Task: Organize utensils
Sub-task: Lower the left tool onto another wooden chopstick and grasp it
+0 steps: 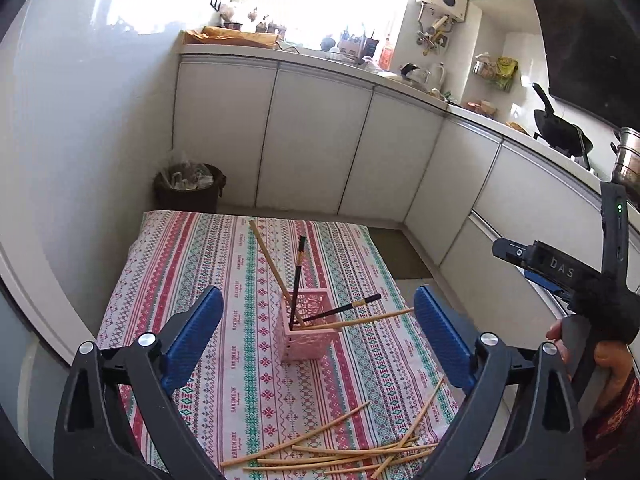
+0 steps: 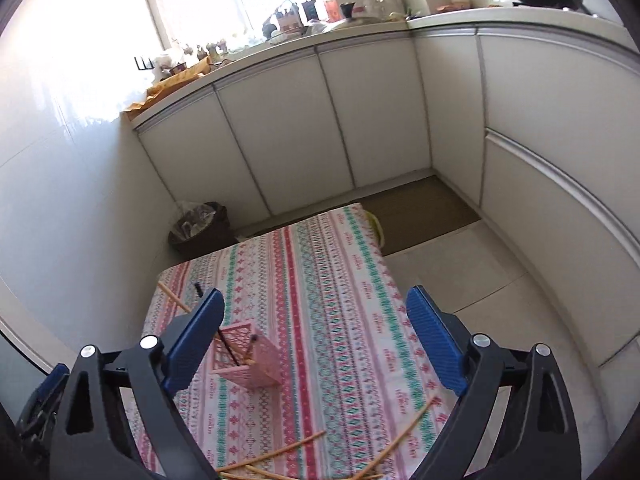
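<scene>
1. Left hand-held gripper (image 1: pixel 318 334) hovering over the bench (image 1: pixel 192 264), jaws spread wide, nothing between the pads; pointing down toward the pink basket (image 1: pixel 308 332).
2. Right hand-held gripper (image 2: pixel 316 344) likewise gaping and empty, pink basket sitting just inside its left finger in the right wrist view; also showing at the right edge of the left wrist view, gripped by a hand (image 1: pixel 612 360).
3. Pink basket standing upright mid-cloth, already holding two black chopsticks (image 1: pixel 296 280) and two bamboo ones (image 1: pixel 272 260), all leaning out at angles.
4. Loose bamboo chopsticks (image 1: pixel 340 452) lying scattered at the near edge of the bench, well apart from the basket.
5. Probably sitting between drop-off and next pick: both hands free, pile still unsorted.
6. Next move likely calling for dropping to the near pile, lining the pads across one stick, pinching near its middle, then tipping it end-first into the basket without knocking it over.
</scene>
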The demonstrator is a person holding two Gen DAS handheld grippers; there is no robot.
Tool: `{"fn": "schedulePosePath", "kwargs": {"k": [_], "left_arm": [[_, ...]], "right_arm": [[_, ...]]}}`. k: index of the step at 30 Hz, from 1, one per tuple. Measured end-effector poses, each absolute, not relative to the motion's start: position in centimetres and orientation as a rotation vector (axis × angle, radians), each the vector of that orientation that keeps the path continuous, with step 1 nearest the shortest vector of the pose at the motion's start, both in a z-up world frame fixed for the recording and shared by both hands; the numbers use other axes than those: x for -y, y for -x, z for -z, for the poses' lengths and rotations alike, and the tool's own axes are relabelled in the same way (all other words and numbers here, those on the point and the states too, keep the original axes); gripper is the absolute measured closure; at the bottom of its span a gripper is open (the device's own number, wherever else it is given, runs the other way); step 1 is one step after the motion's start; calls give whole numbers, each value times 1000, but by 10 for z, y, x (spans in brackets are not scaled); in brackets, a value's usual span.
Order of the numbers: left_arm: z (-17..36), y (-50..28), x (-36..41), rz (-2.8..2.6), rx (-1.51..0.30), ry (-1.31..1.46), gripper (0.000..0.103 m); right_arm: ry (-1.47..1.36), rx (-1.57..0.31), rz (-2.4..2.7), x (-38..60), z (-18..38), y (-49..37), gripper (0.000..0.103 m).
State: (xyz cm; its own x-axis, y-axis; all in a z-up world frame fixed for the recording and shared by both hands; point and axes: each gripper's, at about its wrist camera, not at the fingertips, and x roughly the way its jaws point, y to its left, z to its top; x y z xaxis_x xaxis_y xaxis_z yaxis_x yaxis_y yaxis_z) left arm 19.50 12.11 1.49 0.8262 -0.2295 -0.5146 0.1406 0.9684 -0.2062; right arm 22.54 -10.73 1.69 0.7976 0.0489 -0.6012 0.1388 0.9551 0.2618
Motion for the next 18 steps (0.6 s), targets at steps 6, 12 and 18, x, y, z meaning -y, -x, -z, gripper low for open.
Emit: {"fn": "schedulePosePath", "kwargs": {"k": [6, 12, 18], "left_arm": [[2, -195, -90, 278, -646, 98, 7], [45, -201, -41, 404, -819, -92, 7], [142, -235, 7, 393, -1112, -382, 7]], "right_arm": [[-161, -690, 195, 128, 10, -186, 7], [-159, -824, 242, 150, 60, -150, 7], [-226, -945, 260, 170, 105, -110, 7]]}}
